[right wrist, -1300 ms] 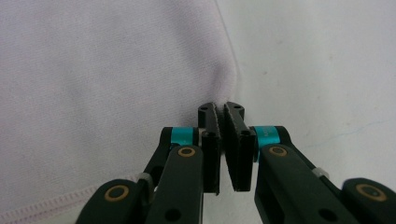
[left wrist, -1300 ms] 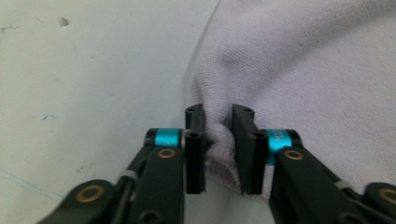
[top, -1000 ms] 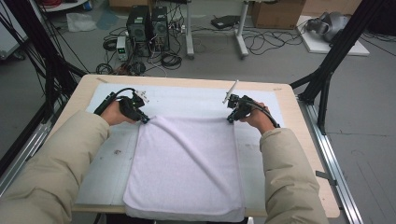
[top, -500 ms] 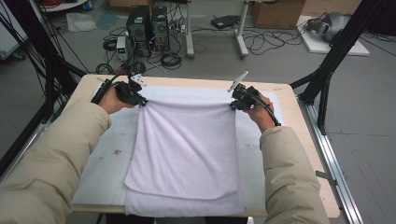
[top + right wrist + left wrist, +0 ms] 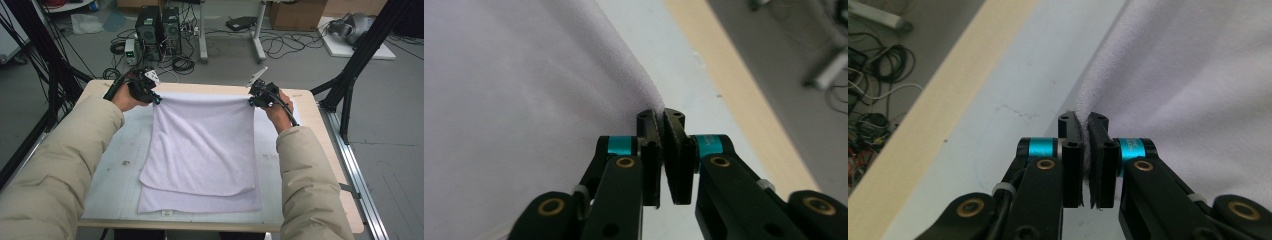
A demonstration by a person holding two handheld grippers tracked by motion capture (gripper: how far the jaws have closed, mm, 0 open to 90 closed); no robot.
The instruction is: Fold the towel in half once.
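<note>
A pale lilac towel point(image 5: 200, 145) lies on the table, its far edge lifted and stretched between both grippers. My left gripper point(image 5: 156, 100) is shut on the towel's far left corner point(image 5: 1087, 145); the cloth point(image 5: 1188, 90) hangs off to the right of the jaws. My right gripper point(image 5: 251, 101) is shut on the far right corner point(image 5: 660, 125), and the towel point(image 5: 524, 100) spreads to the left of its jaws. The near part of the towel rests flat, with a lower layer point(image 5: 200, 201) showing beneath the upper one's front edge.
The table has a pale blue-white mat point(image 5: 120, 165) with a wooden rim point(image 5: 327, 150). Beyond the far edge are computer towers point(image 5: 157, 25), cables point(image 5: 285, 47) and black frame posts point(image 5: 360, 55) on the floor. Both sleeves point(image 5: 310, 190) reach in from the bottom.
Both grippers have carried the towel's gripped edge away from the person to the table's far side, drawing the cloth out longer and exposing a lower layer at the front.
</note>
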